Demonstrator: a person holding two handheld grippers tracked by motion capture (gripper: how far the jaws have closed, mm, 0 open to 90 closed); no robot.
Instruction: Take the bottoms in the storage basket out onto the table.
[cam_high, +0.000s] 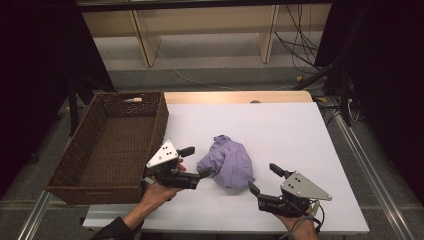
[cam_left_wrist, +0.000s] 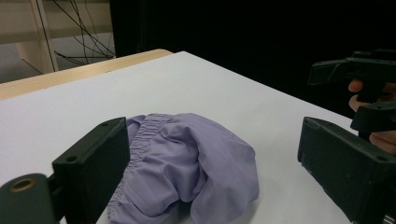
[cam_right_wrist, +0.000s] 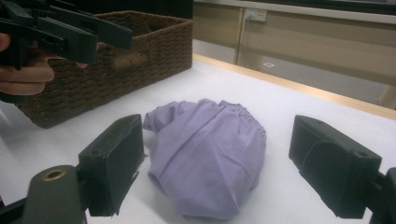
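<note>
Nearest the person's edge of the white table (cam_high: 300, 130), the right gripper (cam_high: 261, 179) is held in the person's right hand (cam_high: 300, 227), its jaws spread wide with nothing between them, aimed toward a crumpled lilac cloth (cam_high: 227, 161). Over on the other side, slightly farther in, the left gripper (cam_high: 196, 161) sits in the left hand (cam_high: 156, 192), jaws likewise wide apart and empty; one fingertip lies just beside the near left edge of the cloth, though whether it touches is hard to tell. Between the two grippers the cloth rests in a rumpled heap on the table top, an elastic gathered hem showing along its upper fold in the left gripper view (cam_left_wrist: 187, 163) and the right gripper view (cam_right_wrist: 208, 154). Left of the cloth stands a dark brown woven basket (cam_high: 157, 120), open-topped, its near corner close behind the left gripper. Beyond the table's far wooden edge are pale shelf uprights (cam_high: 142, 40) and loose black cables (cam_high: 300, 40) on the floor.
</note>
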